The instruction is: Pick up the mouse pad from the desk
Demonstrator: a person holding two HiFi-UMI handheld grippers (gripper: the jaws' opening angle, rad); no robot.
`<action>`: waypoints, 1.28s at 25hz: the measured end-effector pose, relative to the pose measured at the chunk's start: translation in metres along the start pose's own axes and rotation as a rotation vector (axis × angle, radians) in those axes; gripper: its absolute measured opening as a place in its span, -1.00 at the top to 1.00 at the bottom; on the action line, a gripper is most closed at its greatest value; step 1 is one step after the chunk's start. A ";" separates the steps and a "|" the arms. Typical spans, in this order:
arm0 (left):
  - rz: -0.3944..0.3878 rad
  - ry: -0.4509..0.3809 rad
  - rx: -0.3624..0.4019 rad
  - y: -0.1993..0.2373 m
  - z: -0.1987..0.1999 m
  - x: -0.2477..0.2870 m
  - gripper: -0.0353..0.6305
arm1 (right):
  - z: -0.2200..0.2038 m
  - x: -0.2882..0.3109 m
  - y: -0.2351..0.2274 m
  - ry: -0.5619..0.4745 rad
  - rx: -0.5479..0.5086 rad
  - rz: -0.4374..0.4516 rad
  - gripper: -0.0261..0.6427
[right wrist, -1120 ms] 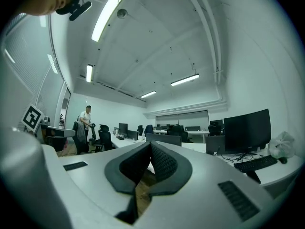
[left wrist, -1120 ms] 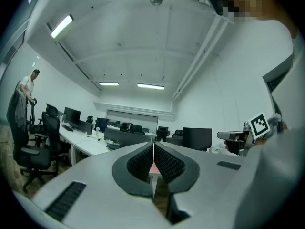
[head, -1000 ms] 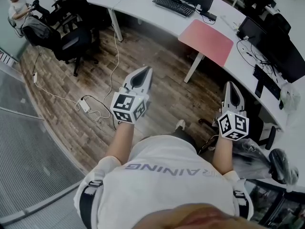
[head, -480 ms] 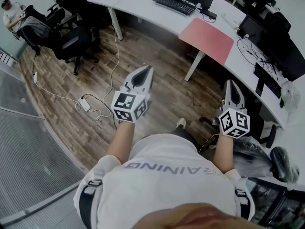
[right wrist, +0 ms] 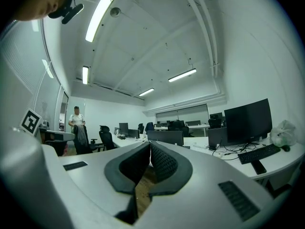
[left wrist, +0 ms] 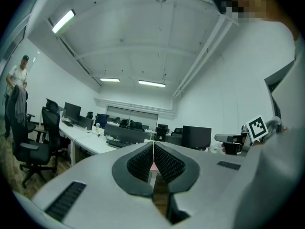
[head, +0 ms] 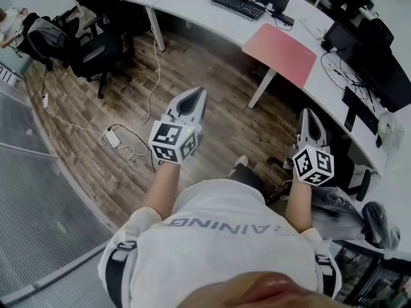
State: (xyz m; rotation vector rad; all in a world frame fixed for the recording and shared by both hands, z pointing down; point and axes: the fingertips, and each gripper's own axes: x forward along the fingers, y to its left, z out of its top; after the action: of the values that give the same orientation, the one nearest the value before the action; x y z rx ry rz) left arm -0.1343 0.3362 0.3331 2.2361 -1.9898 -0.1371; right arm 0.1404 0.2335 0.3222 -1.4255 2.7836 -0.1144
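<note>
Centre frame, the left gripper (head: 196,98) and right gripper (head: 309,117) point level ahead of the person's chest, jaws pressed together on nothing, probably just carried for the approach. Upper right, well beyond both, the pink mouse pad (head: 280,55) lies flat at the desk (head: 192,8) edge.

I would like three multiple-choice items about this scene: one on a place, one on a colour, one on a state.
1. Where does the mouse pad lie?
A. on the floor
B. on the desk
C. on a chair

2. What colour is the mouse pad?
A. pink
B. black
C. green

3. How do the left tool and right tool stand?
A. jaws wide apart
B. shut on the mouse pad
C. shut, empty

Answers:
1 B, it lies flat at the desk's near edge.
2 A, pink against the white top.
3 C, each tool's own view shows its jaws together with nothing between.
</note>
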 end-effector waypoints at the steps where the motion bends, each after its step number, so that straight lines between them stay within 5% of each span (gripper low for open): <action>1: -0.003 0.004 -0.004 0.001 -0.001 0.004 0.79 | -0.001 0.003 -0.001 0.004 0.002 0.001 0.85; 19: 0.018 0.088 -0.006 0.040 -0.008 0.126 0.79 | -0.022 0.130 -0.061 0.070 0.071 0.015 0.85; 32: 0.015 0.159 0.043 0.019 -0.007 0.269 0.79 | -0.036 0.220 -0.173 0.101 0.167 0.001 0.85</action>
State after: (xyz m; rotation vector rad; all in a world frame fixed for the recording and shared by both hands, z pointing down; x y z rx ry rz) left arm -0.1194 0.0673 0.3505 2.1813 -1.9436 0.0841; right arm 0.1505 -0.0439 0.3758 -1.4154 2.7747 -0.4188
